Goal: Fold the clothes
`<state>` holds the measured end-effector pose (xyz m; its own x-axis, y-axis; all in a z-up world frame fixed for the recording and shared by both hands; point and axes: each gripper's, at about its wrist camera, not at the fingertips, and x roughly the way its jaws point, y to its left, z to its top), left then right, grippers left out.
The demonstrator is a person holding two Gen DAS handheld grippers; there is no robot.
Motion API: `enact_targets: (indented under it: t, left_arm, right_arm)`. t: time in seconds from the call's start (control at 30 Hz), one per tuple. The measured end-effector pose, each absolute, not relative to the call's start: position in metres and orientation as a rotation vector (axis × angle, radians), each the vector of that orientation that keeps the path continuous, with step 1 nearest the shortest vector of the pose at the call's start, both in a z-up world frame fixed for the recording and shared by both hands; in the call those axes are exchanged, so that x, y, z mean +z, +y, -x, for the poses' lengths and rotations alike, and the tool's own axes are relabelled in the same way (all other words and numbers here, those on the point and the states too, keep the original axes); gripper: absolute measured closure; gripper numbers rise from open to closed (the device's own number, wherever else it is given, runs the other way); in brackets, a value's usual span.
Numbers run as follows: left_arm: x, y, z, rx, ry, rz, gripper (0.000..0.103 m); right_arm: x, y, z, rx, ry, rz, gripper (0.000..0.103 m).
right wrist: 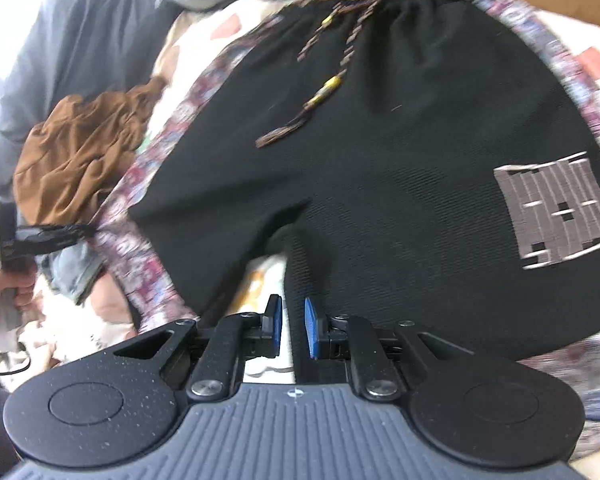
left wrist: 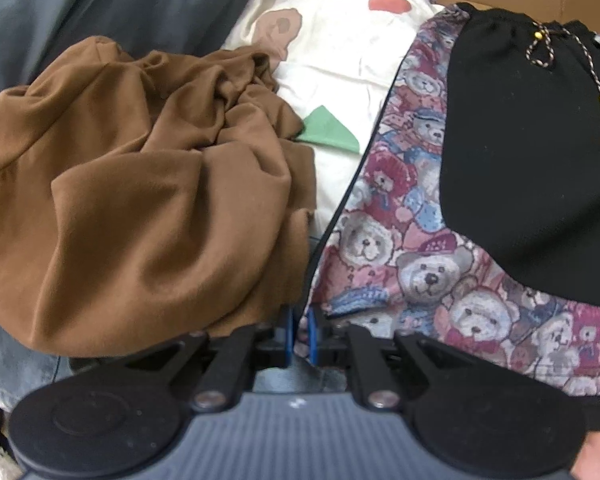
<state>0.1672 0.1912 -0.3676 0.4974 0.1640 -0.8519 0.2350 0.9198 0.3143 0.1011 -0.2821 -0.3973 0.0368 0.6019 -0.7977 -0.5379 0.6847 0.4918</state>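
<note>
Pinching the shorts' [left wrist: 512, 168] bear-print hem, our left claw [left wrist: 300, 336] is nearly pressed together; our right claw [right wrist: 292, 330] stands slightly spread, empty, above the crotch. Shorts lie flat, unfolded; brown garment [left wrist: 140, 184] waits crumpled.

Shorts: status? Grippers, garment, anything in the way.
Left hand-held gripper shut at the shorts' bear-print edge. Right hand-held gripper narrowly open, empty, at the crotch. Shorts flat, unfolded. Brown garment bunched alongside.

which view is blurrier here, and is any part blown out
Right wrist view: motion-smeared, especially the drawstring and bear-print trim on the black shorts; top-left corner blown out white. Left wrist view: sharper, the brown garment folds crisp, evenly lit; both bend at the fisheye edges.
</note>
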Motion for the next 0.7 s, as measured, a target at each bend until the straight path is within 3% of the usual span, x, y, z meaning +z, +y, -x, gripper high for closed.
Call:
enact_targets:
  t: [0.33,0.4,0.43,0.7]
  left_arm:
    - [-0.37,0.194,-0.167,-0.051,1.068,-0.397,0.095]
    - [-0.371,0.195,-0.166,-0.053,1.067,-0.393,0.095]
    - [-0.372,0.195,-0.166,-0.055,1.067,-0.392,0.095]
    - [-0.381,0.198,-0.17,-0.079,1.097,-0.391,0.094]
  right_arm:
    - [-0.407,-0.22,-0.071,0.978,1.267,0.028,0.086]
    - [-0.405,-0.209,-0.065,1.007,1.251,0.054,0.078]
    - [-0.404,-0.204,-0.063,1.018,1.245,0.063,0.068]
    - [-0.398,-0.177,-0.033,1.131,1.172,0.201,0.066]
